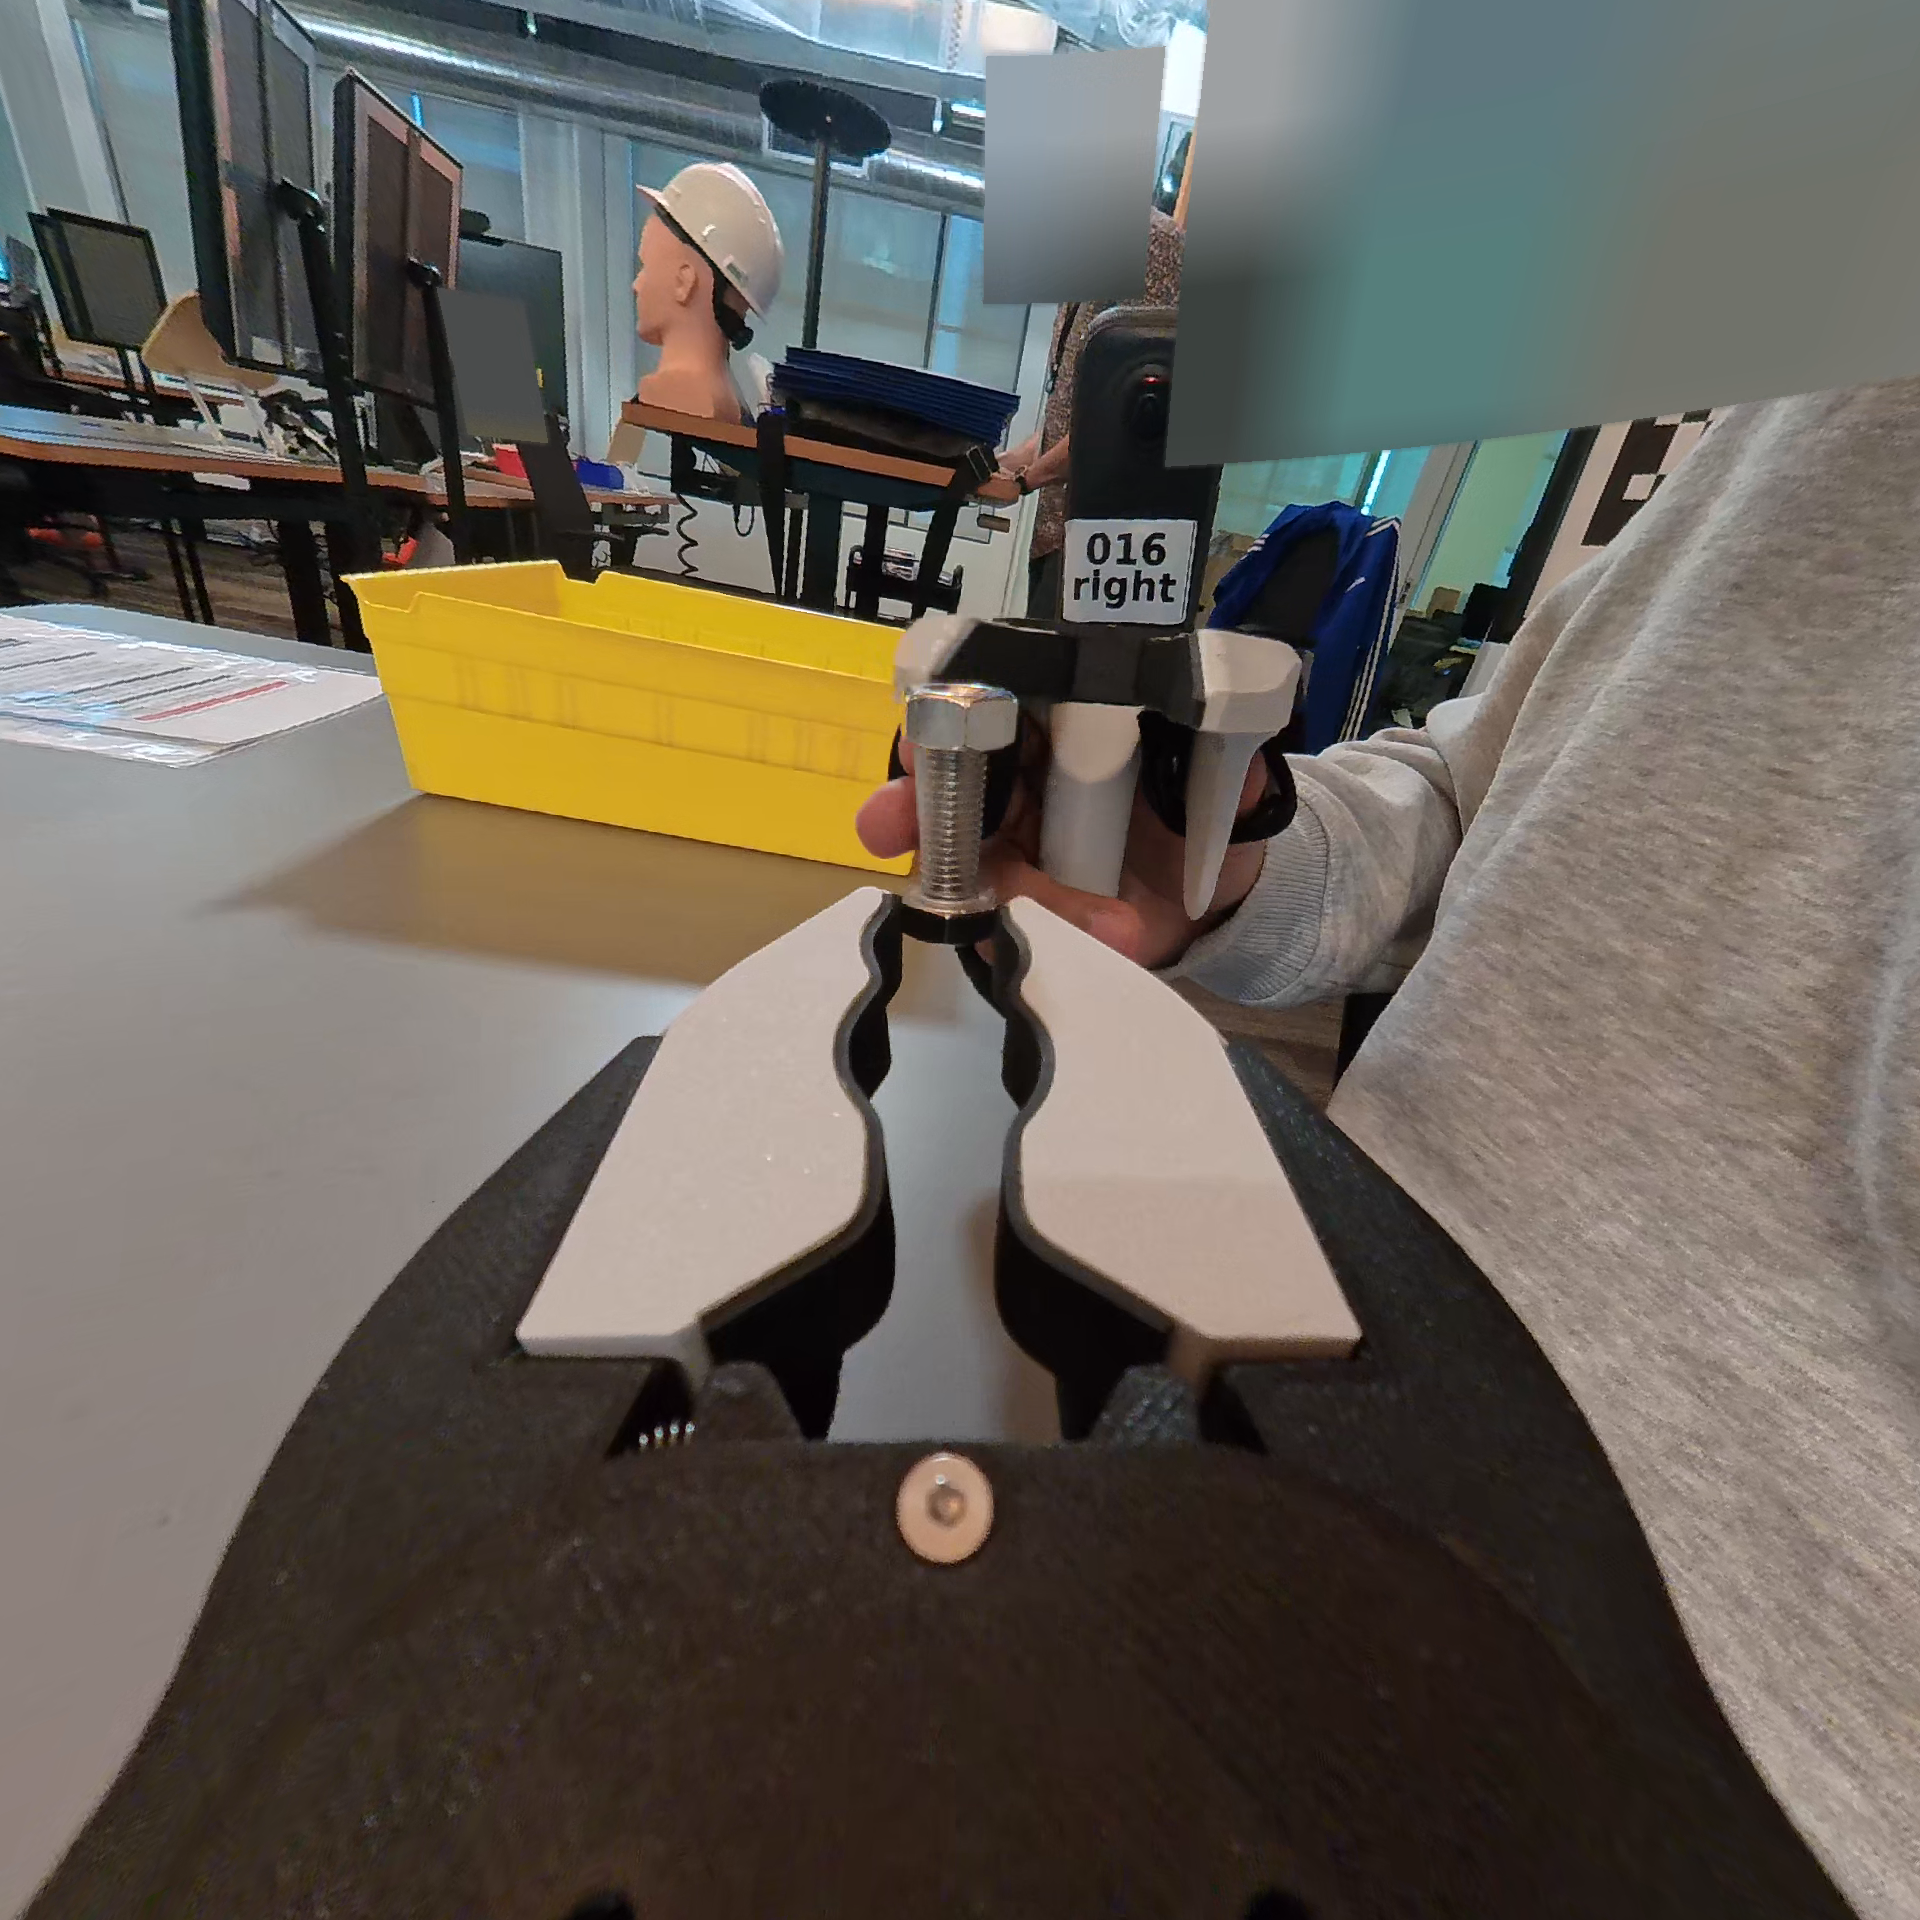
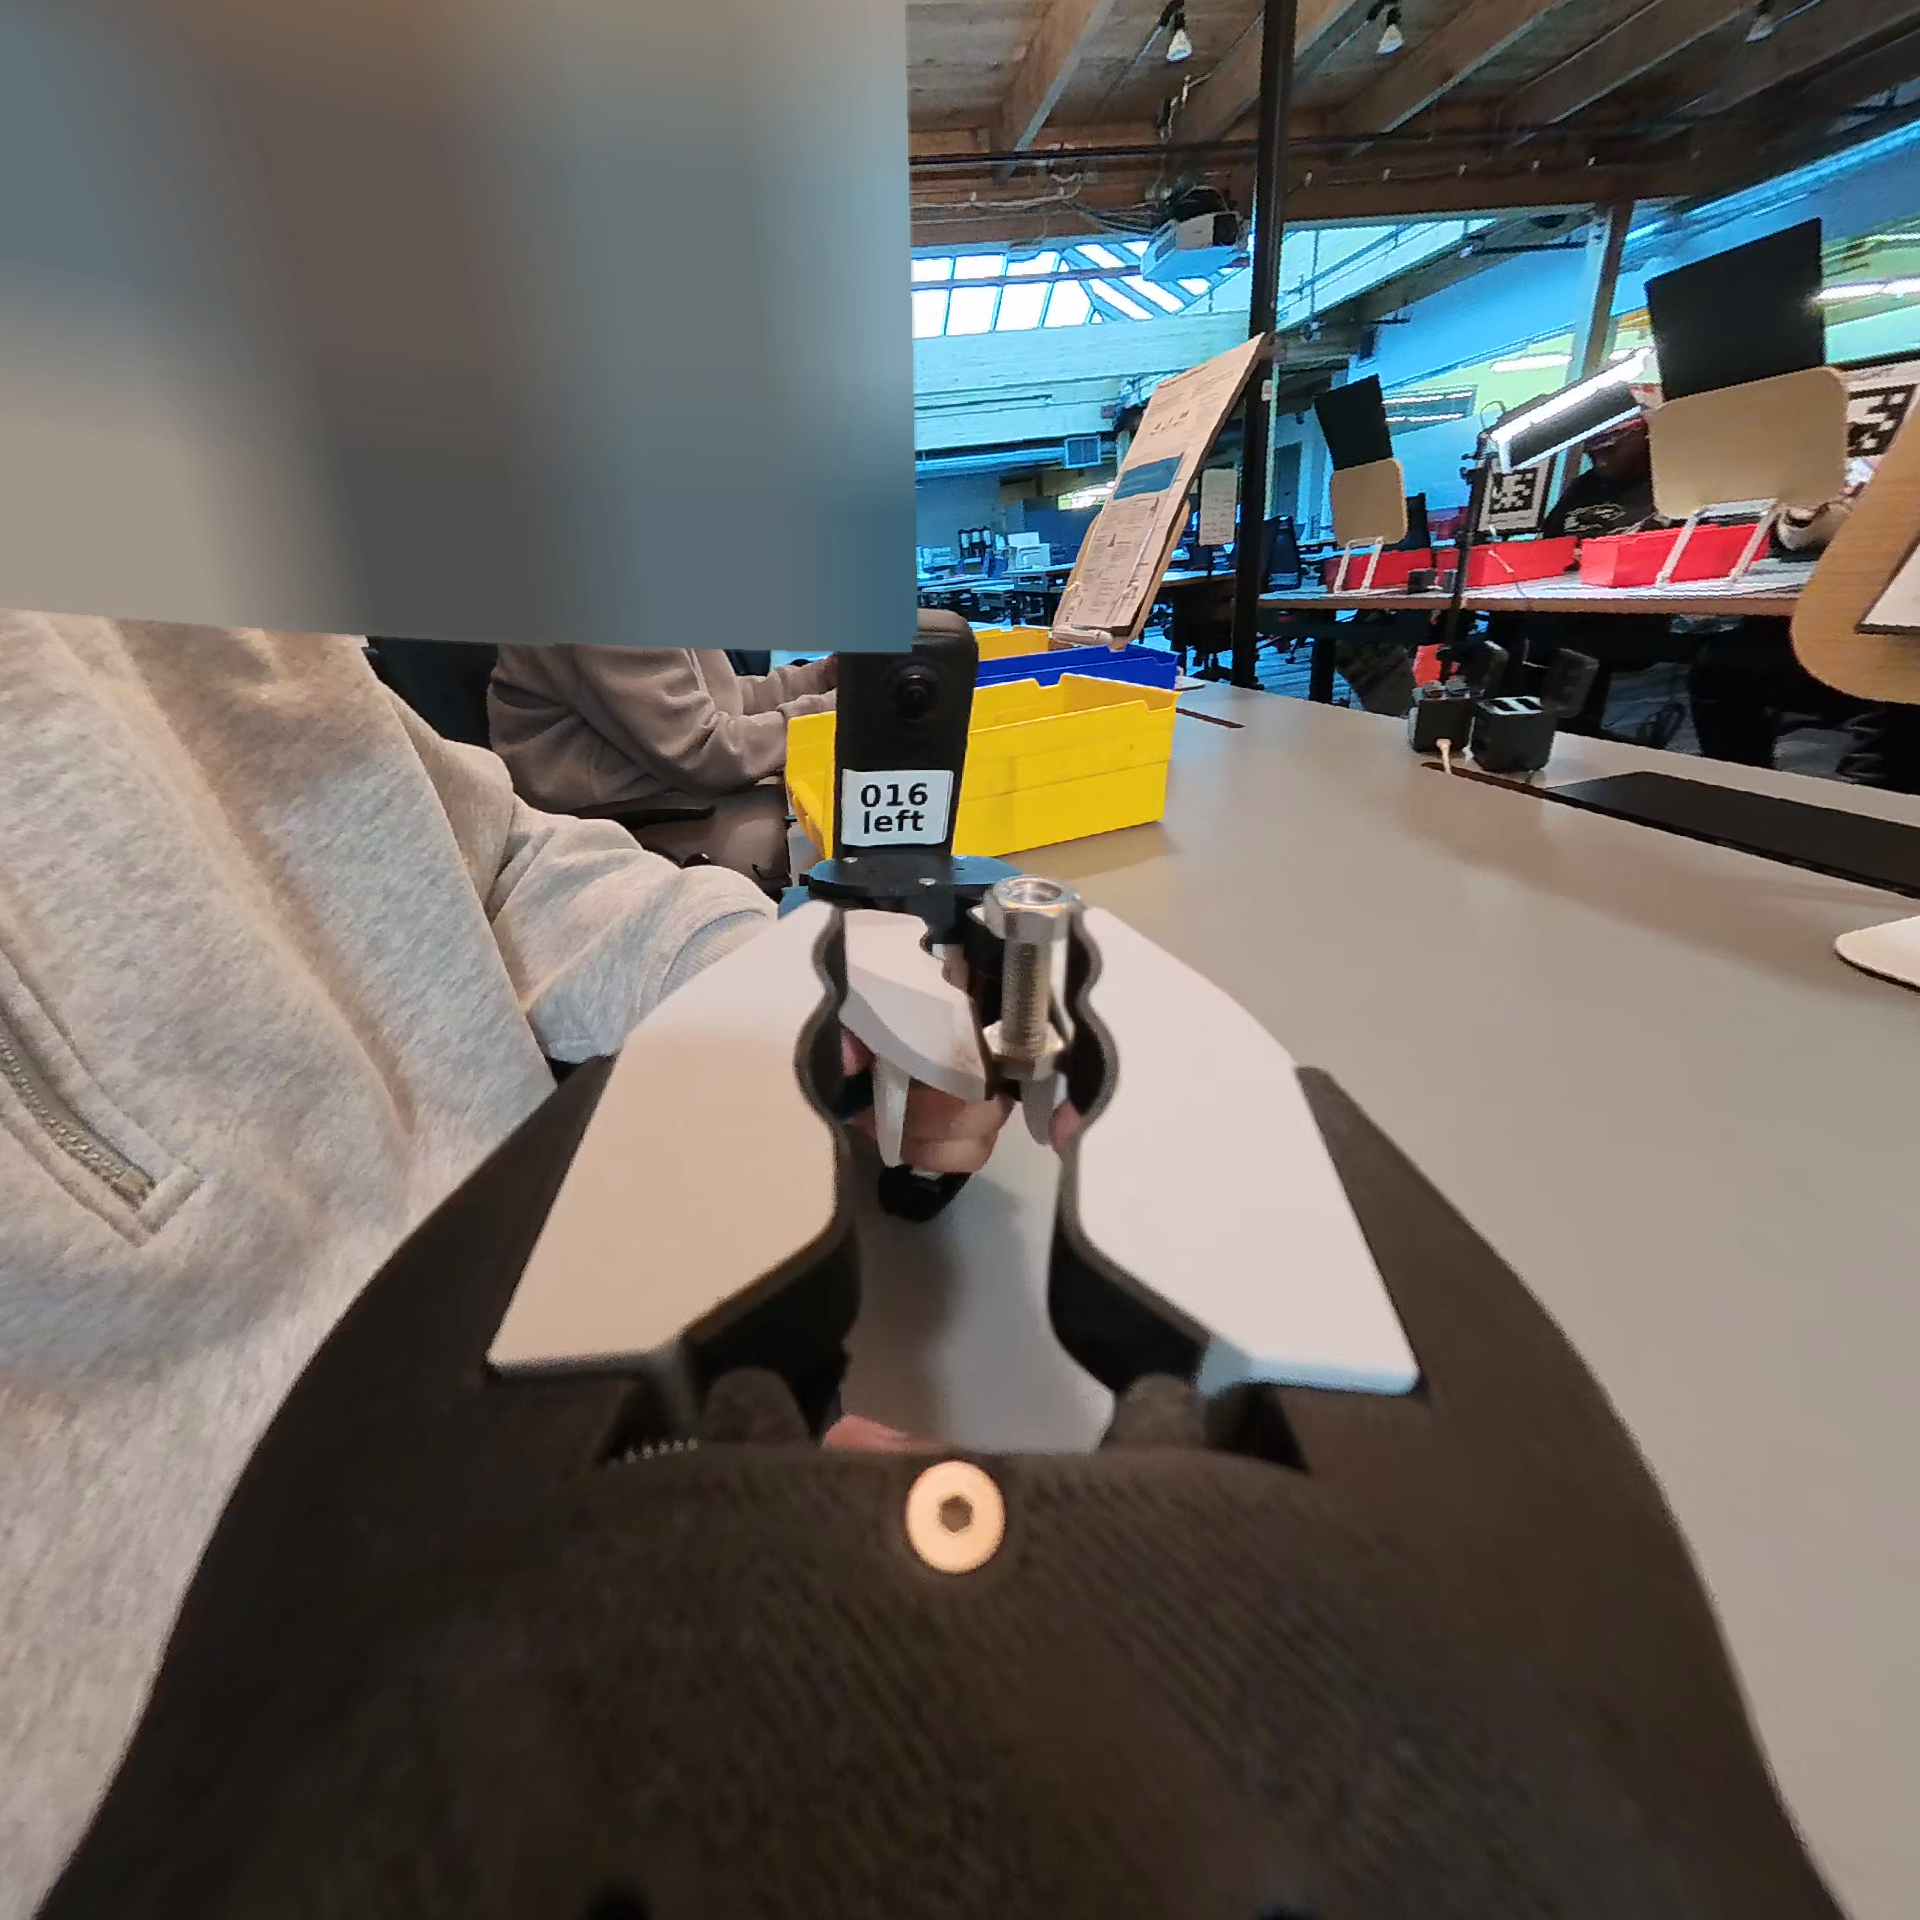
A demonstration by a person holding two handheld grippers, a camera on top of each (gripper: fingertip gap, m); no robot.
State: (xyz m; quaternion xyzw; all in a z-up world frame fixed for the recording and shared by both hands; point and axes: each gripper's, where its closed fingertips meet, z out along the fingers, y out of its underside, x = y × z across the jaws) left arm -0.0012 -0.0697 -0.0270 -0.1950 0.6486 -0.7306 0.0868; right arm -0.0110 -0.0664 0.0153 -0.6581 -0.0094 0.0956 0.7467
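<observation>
Table (image 1: 208,1039) first, a broad grey top that fills the lower half of both views. Close against it is a person in a grey sweatshirt (image 1: 1610,1039), filling the right edge of the left wrist view. Next in size is a yellow bin (image 1: 623,707), standing on the table beyond the grippers and well apart from them.

Now the tools. Left gripper (image 1: 945,920) reaches forward, its white fingers drawn in narrow and pinching the lower end of a silver bolt (image 1: 948,810). That bolt stands upright above the table, off the surface, with its hex head on top and its threaded shank running straight down into the left fingertips.

Right gripper (image 2: 958,925) faces the left one from the other side, held in a hand (image 1: 1122,914) with a grey cuff. Its jaws stand apart, a good deal wider than the bolt. From the right wrist view the bolt (image 2: 1023,977) sits inside that gap, its head close by the finger on the view's right. Whether the head touches that finger I cannot tell.

Smallest of all is a nut (image 2: 1023,1042) at the bottom of the shank, right where the left gripper's fingers (image 2: 914,1023) clamp.
</observation>
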